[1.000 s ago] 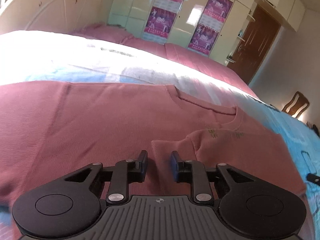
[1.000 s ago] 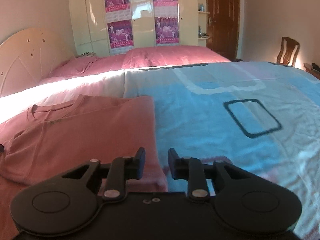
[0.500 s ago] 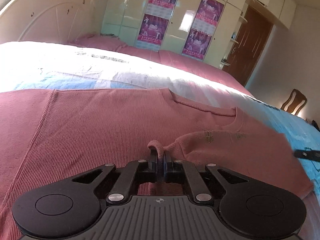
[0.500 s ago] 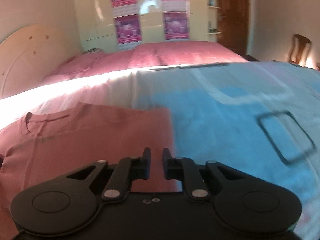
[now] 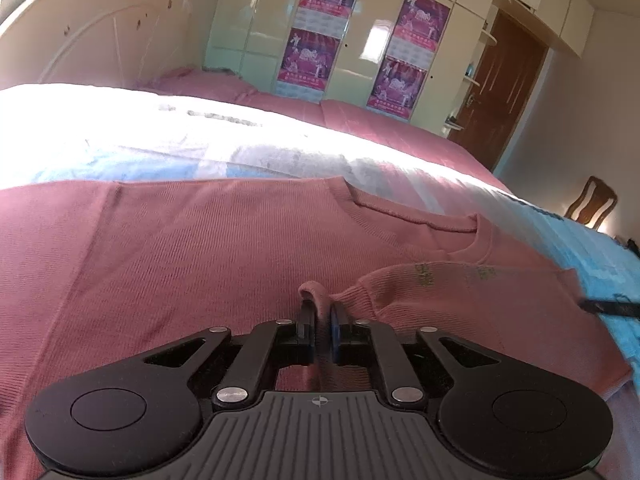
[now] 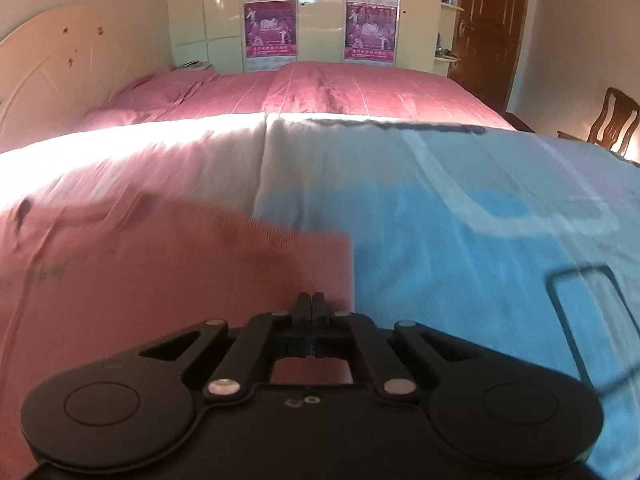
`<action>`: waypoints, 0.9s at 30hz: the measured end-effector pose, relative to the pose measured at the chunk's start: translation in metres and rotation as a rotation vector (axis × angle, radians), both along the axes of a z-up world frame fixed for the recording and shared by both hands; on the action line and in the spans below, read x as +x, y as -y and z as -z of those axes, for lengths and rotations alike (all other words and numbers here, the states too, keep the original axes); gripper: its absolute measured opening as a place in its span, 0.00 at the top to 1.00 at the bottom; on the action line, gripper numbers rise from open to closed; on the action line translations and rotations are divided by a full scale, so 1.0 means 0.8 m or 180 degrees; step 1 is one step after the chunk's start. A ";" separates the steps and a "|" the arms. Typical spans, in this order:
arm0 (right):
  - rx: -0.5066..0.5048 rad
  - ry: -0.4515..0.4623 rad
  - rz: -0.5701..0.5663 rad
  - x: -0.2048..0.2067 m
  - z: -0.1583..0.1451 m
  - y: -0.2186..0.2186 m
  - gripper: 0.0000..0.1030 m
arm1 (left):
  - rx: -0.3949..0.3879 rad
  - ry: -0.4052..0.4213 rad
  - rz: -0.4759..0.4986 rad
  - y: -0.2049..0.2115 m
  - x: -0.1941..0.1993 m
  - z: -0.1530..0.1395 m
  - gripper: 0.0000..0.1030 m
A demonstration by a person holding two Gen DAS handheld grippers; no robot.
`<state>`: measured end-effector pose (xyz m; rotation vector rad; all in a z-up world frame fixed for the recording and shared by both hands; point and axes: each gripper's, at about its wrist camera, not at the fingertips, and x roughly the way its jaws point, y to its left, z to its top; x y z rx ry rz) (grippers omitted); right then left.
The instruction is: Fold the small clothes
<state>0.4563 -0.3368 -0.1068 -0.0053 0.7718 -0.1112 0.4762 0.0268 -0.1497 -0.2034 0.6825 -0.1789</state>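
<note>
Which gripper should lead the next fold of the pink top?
Left, I'd judge. The left gripper is shut on the pink top's folded-in sleeve cuff. The right gripper is shut at the hem; fabric between its pads isn't visible.

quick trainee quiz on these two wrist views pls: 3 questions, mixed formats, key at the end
1. True or false: the left claw is pinching a raised fold of the pink top.
2. Pick one. The right claw sits over: A) the top's neckline; B) the top near its side edge, beside the blue bedcover; C) the pillows by the headboard.
3. Fill in: at the far right, near the door, stands a wooden ____.

Key
1. True. Its jaws have just eased open a touch, and the fabric is clamped between them.
2. B. Its jaws have just been closing and are shut; whether cloth is caught between them cannot be told.
3. chair.
</note>
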 end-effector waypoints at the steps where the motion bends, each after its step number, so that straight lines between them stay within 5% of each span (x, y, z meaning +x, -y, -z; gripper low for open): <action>1: -0.0035 0.0009 -0.0028 -0.021 0.000 -0.003 0.97 | 0.0065 0.0018 -0.0011 0.001 -0.003 -0.002 0.86; 3: -0.0152 0.0004 -0.0095 -0.053 0.000 -0.010 0.94 | 0.0247 0.0042 -0.0095 0.002 -0.013 -0.011 0.86; 4: -0.0152 0.0026 -0.0080 -0.068 -0.004 -0.012 0.73 | 0.0332 0.0104 -0.0173 0.002 -0.023 -0.020 0.86; 7: 0.0038 0.0306 -0.0067 -0.108 -0.027 -0.021 0.57 | 0.0285 0.0287 -0.0080 0.014 -0.053 -0.043 0.86; 9: 0.0086 0.0353 -0.0144 -0.117 -0.034 -0.035 0.64 | 0.0350 0.0287 0.0216 0.044 -0.065 -0.047 0.86; 10: 0.0131 0.0318 -0.0187 -0.118 -0.032 -0.042 0.81 | 0.0367 0.0280 0.0333 0.059 -0.068 -0.045 0.86; 12: 0.0198 0.0199 -0.0263 -0.114 -0.024 -0.052 0.91 | 0.0357 0.0224 0.0458 0.078 -0.069 -0.040 0.86; 19: -0.0076 -0.0004 0.0078 -0.118 -0.005 -0.033 0.90 | 0.0480 0.0047 0.0324 0.058 -0.075 -0.019 0.85; 27: -0.0175 -0.0073 -0.0002 -0.113 0.001 -0.051 0.81 | 0.0423 0.0029 0.0247 0.046 -0.071 -0.014 0.84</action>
